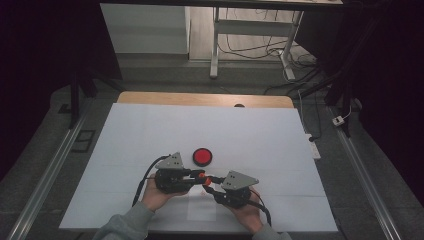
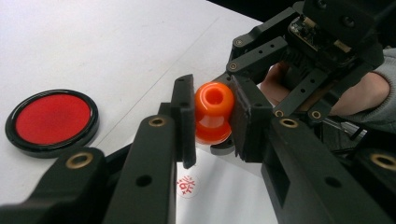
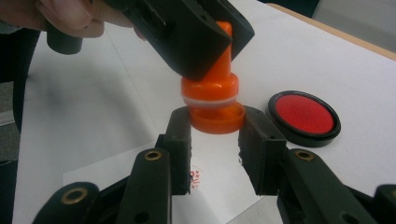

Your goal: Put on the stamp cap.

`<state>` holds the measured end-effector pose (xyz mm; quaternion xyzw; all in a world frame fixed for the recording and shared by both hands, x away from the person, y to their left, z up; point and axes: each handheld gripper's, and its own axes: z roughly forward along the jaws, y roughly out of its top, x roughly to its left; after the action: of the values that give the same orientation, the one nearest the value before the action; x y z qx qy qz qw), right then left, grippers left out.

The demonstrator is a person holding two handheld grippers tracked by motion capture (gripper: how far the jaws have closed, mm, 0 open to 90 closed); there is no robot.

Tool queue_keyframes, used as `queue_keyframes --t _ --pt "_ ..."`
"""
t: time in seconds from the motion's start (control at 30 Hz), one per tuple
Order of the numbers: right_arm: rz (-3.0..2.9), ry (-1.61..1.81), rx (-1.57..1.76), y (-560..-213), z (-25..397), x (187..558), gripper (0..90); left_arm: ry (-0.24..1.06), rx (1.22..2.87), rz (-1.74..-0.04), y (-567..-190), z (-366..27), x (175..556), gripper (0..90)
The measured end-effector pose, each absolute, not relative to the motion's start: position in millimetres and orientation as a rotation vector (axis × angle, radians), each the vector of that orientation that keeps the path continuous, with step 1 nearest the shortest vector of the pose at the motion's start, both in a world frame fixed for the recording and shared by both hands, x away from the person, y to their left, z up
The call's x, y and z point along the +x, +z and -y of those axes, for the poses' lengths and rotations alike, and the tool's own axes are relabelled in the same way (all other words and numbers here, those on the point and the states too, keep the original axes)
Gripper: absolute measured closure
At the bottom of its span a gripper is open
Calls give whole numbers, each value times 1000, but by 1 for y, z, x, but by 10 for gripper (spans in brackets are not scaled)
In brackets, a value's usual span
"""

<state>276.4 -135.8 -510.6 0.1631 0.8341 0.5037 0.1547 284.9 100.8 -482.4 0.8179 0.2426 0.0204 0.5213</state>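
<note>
While the person's left hand [image 1: 159, 196] steadies it above the white sheet [image 1: 150, 130], the left gripper [image 1: 199, 176] clamps its jaws on the handle of an orange stamp [image 2: 213, 113], which hangs just clear of the table near its middle. Far of the stamp and slightly left lies a round red ink pad [image 1: 202, 156] in a black rim, apart from both tools. Below the stamp, on a small white paper [image 3: 215, 196], sits a red printed mark [image 2: 187, 185]. To the right, the right gripper [image 3: 215, 135] reaches in from the near right; its jaws stand on either side of the stamp's wider orange base cap, and whether they actually press on it I cannot tell.
</note>
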Motion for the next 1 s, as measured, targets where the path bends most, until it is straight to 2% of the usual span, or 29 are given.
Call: queue_keyframes --t 1.0 --pt "-2378 1457 474 -510 133 276 644 59 1957 -589 -484 -101 286 720"
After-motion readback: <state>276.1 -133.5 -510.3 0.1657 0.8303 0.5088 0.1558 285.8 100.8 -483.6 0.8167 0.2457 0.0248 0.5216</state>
